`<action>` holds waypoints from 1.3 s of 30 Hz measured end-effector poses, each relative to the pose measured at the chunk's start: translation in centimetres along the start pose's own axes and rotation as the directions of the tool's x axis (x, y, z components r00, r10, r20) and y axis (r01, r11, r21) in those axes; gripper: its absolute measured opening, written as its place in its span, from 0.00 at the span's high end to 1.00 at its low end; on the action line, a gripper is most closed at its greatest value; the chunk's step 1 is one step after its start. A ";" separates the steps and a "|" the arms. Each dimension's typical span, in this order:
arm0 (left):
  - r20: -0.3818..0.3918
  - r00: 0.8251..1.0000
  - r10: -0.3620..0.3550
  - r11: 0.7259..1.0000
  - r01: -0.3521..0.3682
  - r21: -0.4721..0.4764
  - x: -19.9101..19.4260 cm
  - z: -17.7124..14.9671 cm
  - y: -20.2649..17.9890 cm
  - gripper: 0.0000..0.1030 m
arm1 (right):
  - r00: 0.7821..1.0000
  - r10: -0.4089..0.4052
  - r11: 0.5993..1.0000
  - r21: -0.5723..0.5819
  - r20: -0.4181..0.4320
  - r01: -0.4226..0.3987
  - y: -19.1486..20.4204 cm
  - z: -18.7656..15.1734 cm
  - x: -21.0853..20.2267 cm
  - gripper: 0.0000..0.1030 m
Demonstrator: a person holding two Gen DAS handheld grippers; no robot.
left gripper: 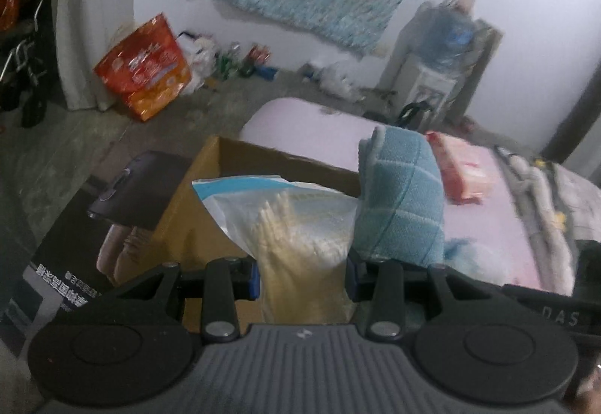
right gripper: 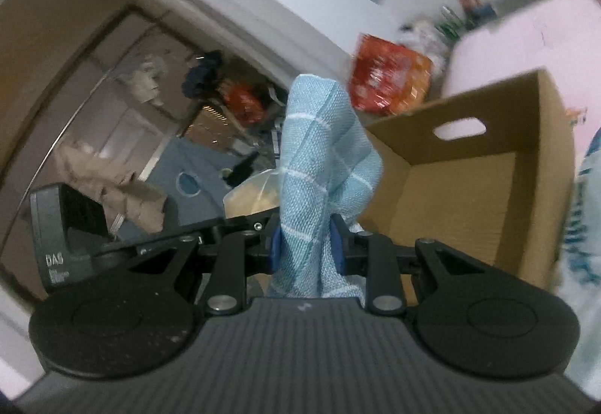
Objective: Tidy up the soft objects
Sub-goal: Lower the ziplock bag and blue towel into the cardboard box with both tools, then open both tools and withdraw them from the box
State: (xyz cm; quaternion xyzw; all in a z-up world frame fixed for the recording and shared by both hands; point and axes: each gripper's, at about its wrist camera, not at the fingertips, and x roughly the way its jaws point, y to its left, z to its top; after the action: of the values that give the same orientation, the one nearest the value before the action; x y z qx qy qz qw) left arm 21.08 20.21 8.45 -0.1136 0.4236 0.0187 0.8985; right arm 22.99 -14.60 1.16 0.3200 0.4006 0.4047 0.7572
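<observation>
Presently, I carried two soft items toward one cardboard box, which stood open with a single hand slot cut in its far wall. My left gripper was closed most of the way on one clear plastic bag of cotton swabs, the blue pads pressing the bag's lower end so that the rest stood up between the fingers, above the box's near corner. My right gripper was nearly shut on one blue quilted cloth, pinched low so that the bulk rose above the pads as a folded bundle, just left of the box opening. In the left wrist view the cloth hung beside the bag, over the edge of a pink surface that bore one pink packet. To do this step well, I judged that each load should be brought fully over the box interior before any release, lowered until the hanging end touched the floor of the box, and set against a wall so that room remained for the other item. The bag was slippery and could slide from the pads if swung quickly. Both views were blurred, so finer detail could not be confirmed.
</observation>
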 end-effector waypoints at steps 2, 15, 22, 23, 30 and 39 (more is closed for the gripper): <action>-0.019 0.999 0.032 0.999 -0.031 0.028 2.0 1.0 0.4 0.60 | 0.999 -0.037 0.998 0.042 -0.008 0.037 -0.4 0.4 2.4 0.76; -0.095 0.987 0.126 0.991 -0.120 0.065 11.2 3.7 2.1 0.51 | 0.984 -0.176 0.954 0.246 -0.014 0.174 -6.5 1.1 11.8 0.73; -0.090 0.988 0.123 0.992 -0.124 -0.005 11.7 4.1 4.1 0.34 | 0.978 -0.208 0.936 0.282 -0.037 0.209 -9.1 1.6 14.9 0.63; -0.086 0.989 0.124 0.992 -0.126 -0.012 11.6 4.2 4.3 0.34 | 0.977 -0.209 0.935 0.284 -0.043 0.213 -9.3 1.6 15.5 0.61; -0.050 0.995 0.090 0.996 -0.091 -0.025 10.1 4.2 4.7 0.27 | 0.974 -0.215 0.926 0.302 -0.074 0.228 -9.8 1.9 18.6 0.48; 0.030 0.999 0.046 0.998 -0.044 -0.046 6.6 4.1 4.3 0.19 | 0.970 -0.242 0.937 0.256 -0.017 0.238 -8.2 2.4 17.4 0.19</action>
State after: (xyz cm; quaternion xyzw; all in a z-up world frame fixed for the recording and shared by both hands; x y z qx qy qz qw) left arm 27.90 24.91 5.12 -0.1240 0.4115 0.0503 0.9015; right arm 34.13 -3.74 -10.35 0.3666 0.4800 0.2518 0.7562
